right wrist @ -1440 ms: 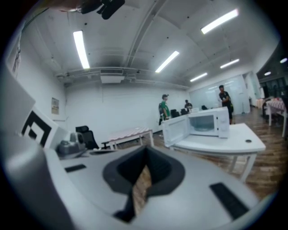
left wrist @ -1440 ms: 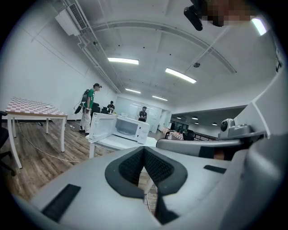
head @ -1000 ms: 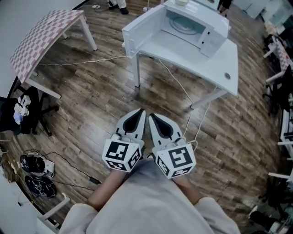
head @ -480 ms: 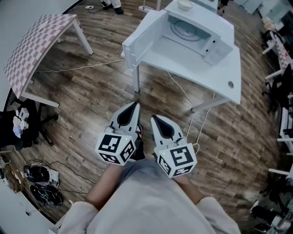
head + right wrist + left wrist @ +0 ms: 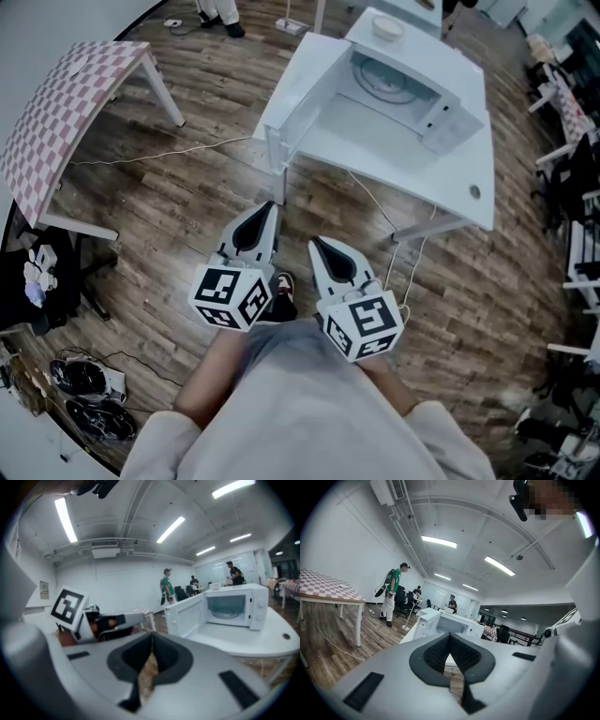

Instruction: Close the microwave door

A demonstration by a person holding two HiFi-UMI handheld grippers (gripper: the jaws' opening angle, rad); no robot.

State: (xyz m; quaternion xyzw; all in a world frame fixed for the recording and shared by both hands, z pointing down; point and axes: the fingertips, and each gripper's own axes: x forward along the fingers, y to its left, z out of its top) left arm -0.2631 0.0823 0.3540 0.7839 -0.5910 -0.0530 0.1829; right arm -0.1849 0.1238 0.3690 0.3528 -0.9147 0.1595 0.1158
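Head view showed the white boxy microwave [image 5: 417, 80] on the white tabletop [image 5: 450, 164] well ahead, its white hinged door [image 5: 295, 89] wide open, left tool [image 5: 266, 214] and right tool [image 5: 319, 247] pressed together, empty; approach step, next likely reaching the door to push it.

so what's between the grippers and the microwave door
Head view: just wood floor, a white cable and the table leg before the open microwave door.
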